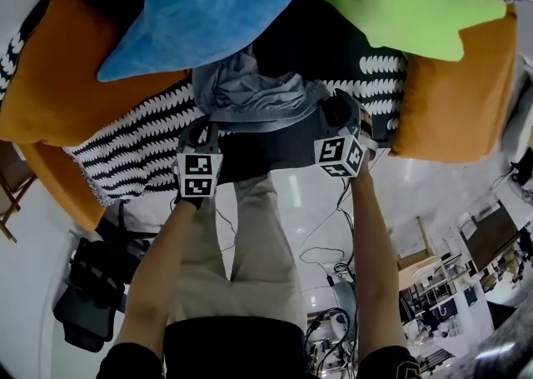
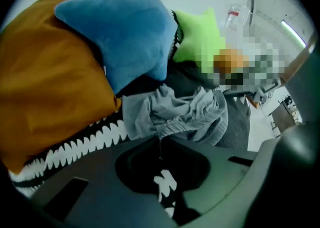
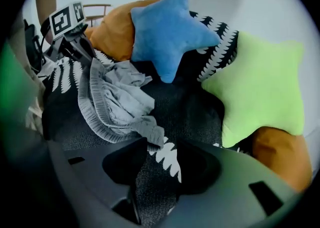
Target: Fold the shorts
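On the sofa [image 1: 125, 148], left tool [image 1: 205, 129] and right tool [image 1: 336, 112] pinch grey shorts [image 1: 250, 94].

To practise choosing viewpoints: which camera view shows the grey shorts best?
The right gripper view: the grey shorts show nearly whole, crumpled, with the ribbed waistband clear. The left gripper view shows the shorts bunched, lower edge hidden. The head view shows them small, from above.

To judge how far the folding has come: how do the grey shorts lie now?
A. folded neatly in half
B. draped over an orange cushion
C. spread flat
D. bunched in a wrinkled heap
D: the shorts sit crumpled in a heap, with many creases, just below the blue star pillow.
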Demonstrator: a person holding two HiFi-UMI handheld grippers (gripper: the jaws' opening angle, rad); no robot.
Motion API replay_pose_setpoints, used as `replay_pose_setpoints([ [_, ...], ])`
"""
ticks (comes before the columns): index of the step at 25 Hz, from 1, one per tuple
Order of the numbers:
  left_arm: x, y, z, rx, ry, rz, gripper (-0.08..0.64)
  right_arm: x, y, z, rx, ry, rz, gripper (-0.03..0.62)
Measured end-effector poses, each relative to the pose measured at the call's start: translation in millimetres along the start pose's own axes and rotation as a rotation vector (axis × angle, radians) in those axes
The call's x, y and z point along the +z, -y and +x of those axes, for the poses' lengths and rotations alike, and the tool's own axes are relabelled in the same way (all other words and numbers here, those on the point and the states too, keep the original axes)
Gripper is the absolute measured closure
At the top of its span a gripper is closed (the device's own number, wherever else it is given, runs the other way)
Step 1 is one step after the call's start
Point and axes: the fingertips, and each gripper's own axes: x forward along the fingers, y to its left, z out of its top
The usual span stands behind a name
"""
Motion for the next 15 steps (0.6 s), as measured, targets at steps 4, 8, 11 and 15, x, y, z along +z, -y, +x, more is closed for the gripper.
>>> replay_pose_setpoints([
  [4,39,-16,-12,-0.025,0.072,-0.041,0.534,4,-3,1,0.033,0.008,0.017,0.388],
  [8,54,-36,-10,-0.029,0.081,-0.082,0.534,6,-17,11,0.071,0.001,-0.085,0.388],
  [11,51,-52,-12,-0.025,0.067,-0.105,0.534,18,-36,19,0.107,0.013,-0.201,0.390],
  [15,41,-67,-15,-0.016,0.042,-0.133,0.534,19,-38,23,0.109,0.007,-0.191,0.393],
])
